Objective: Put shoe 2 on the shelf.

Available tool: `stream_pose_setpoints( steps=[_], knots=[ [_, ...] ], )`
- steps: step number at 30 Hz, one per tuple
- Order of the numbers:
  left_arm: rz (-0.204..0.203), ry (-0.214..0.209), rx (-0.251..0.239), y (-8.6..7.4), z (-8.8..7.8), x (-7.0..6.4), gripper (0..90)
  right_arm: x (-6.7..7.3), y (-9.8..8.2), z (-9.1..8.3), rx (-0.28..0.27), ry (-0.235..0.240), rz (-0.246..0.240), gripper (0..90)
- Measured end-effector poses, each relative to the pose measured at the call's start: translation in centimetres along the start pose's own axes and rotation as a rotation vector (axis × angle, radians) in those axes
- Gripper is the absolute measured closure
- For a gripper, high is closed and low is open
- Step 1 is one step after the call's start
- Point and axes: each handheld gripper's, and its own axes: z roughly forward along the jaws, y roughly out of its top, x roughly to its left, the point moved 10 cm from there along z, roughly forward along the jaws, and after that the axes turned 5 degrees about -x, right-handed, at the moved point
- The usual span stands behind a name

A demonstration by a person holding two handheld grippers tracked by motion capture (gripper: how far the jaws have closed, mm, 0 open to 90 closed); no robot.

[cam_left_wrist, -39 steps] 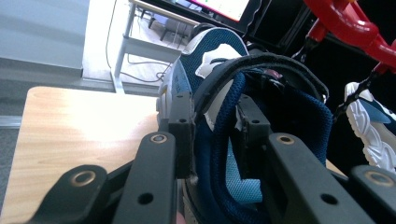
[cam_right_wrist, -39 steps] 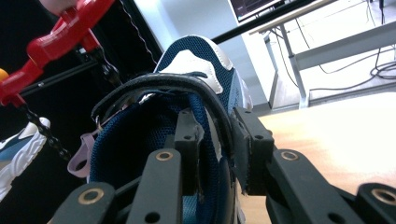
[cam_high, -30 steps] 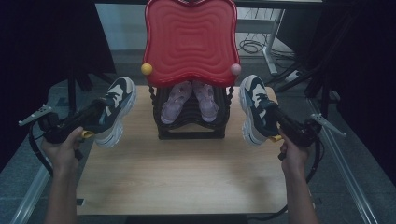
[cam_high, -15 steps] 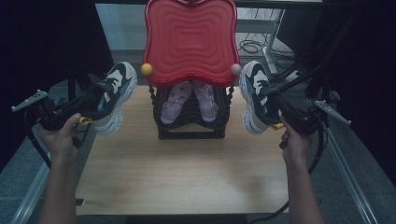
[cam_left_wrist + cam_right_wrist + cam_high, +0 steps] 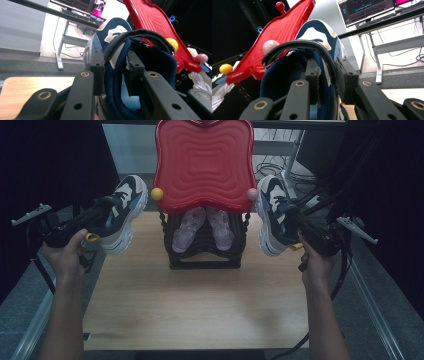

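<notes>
Clearly, both sneakers [image 5: 121,215] [image 5: 274,215] are navy with chunky white soles.

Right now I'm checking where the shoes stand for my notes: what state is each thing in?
Left gripper: shut on the left sneaker's collar.
Left sneaker: held off the table, beside the rack.
Right gripper: shut on the right sneaker's collar.
Right sneaker: held off the table, toe up.
Pink shoes: stored on the rack's lower shelf.
Red top shelf: bare.
Table: bears the rack.
</notes>
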Motion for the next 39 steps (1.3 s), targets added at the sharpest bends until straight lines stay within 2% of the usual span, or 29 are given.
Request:
stream_pose_setpoints(
  steps=[12, 17, 23, 28, 39],
  knots=[
    [-0.007, -0.002, -0.017, 1.5, 0.9, -0.5, 72.2, -0.6, 1.6, 0.3, -0.017, -0.018, -0.002, 72.9],
    [-0.005, 0.002, -0.043, 2.5, 0.9, -0.8, 72.2, -0.4, 2.6, 0.5, -0.028, -0.018, -0.003, 72.8],
    [-0.019, -0.007, -0.055, 3.7, 1.2, -1.2, 72.2, 0.5, 4.5, 0.6, -0.044, -0.014, -0.019, 72.8],
    [-0.014, -0.016, -0.072, 4.9, 1.7, -2.0, 72.2, 1.8, 6.7, 0.8, -0.073, 0.004, -0.035, 72.8],
    [-0.024, -0.046, -0.078, 6.5, 3.1, -4.0, 72.1, 3.7, 9.0, 1.6, -0.066, 0.036, -0.048, 72.8]
  ],
)
